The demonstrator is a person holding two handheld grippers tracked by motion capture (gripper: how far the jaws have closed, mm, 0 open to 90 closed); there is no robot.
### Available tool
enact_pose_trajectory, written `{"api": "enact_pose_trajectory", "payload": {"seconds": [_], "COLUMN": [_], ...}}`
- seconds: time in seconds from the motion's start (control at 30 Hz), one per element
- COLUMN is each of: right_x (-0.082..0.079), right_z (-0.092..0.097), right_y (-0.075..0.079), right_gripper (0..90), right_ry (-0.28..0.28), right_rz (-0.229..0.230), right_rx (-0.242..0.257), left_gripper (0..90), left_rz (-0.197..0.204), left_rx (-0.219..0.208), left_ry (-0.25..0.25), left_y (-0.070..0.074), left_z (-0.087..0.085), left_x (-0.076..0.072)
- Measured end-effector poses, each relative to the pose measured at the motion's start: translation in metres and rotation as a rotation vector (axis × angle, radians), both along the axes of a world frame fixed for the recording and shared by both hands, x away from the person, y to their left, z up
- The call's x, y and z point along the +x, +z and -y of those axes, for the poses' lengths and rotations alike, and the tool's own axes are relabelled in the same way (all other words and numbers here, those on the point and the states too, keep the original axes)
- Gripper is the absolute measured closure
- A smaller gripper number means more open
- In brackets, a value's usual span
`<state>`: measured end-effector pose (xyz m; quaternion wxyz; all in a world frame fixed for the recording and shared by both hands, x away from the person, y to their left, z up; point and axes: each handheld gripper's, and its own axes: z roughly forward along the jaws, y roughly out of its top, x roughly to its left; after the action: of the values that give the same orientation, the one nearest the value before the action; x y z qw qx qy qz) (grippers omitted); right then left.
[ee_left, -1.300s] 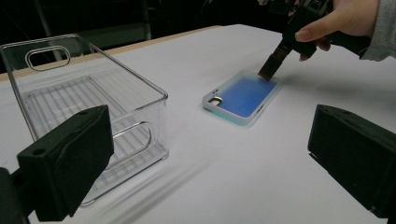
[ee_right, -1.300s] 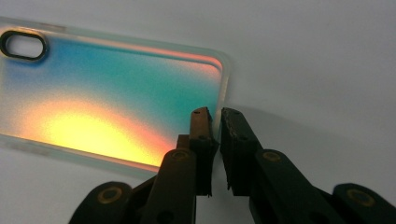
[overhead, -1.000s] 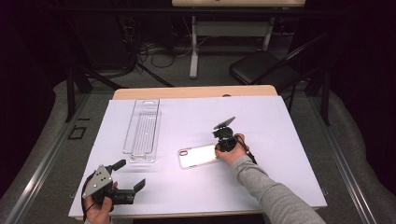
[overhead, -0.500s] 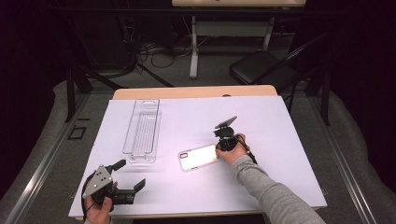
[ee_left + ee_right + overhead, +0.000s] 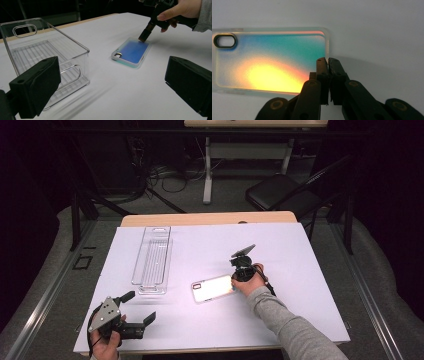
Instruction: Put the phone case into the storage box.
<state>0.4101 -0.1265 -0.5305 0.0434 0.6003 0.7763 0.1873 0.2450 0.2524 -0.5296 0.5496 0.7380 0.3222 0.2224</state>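
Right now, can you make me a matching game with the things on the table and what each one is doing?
Things:
1. phone case
2. clear bin
3. left gripper
4. right gripper

States:
A. jaws wide open, away from the things
B. lying flat, shiny rainbow back, one edge pinched
C. jaws closed on the short edge of a thing
D. empty, see-through, standing on the white table

Pairs: 1-B, 2-D, 3-A, 4-C

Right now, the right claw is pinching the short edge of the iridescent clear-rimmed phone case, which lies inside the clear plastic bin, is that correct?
Not quite: the iridescent clear-rimmed phone case lies flat on the white table sheet, beside the clear plastic bin, not inside it, as the high view shows. The right claw is indeed shut on its short edge.
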Motion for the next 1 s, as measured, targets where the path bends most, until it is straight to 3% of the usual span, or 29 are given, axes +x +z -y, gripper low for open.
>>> {"api": "enact_pose_trajectory", "payload": {"seconds": [0.03, 0.13, 0.27, 0.7, 1.0], "right_x": [-0.0002, 0.0004, -0.0001, -0.0001, -0.0010], "right_z": [0.0001, 0.0017, 0.0019, 0.0036, 0.0049], "right_y": [-0.0025, 0.0009, 0.0003, 0.0031, 0.0073], "right_gripper": [87.9, 88.0, 88.0, 88.5, 88.5], "right_ry": [-0.008, 0.009, -0.001, -0.003, 0.003], "right_rz": [0.028, -0.010, 0.002, -0.010, -0.004], "right_rx": [0.031, -0.008, 0.017, 0.023, 0.032], "left_gripper": [0.4, 0.5, 0.4, 0.4, 0.4], "left_rz": [0.000, -0.004, -0.014, -0.040, -0.089], "left_rx": [0.001, 0.000, 0.004, 0.006, -0.067], "left_ry": [0.000, -0.004, -0.013, -0.033, -0.011], "left_y": [0.0001, 0.0001, 0.0006, -0.0002, -0.0021], "left_z": [0.0001, 0.0003, 0.0011, 0.0043, 0.0036], "left_x": [0.0000, 0.0000, -0.0008, -0.0006, 0.0006]}}
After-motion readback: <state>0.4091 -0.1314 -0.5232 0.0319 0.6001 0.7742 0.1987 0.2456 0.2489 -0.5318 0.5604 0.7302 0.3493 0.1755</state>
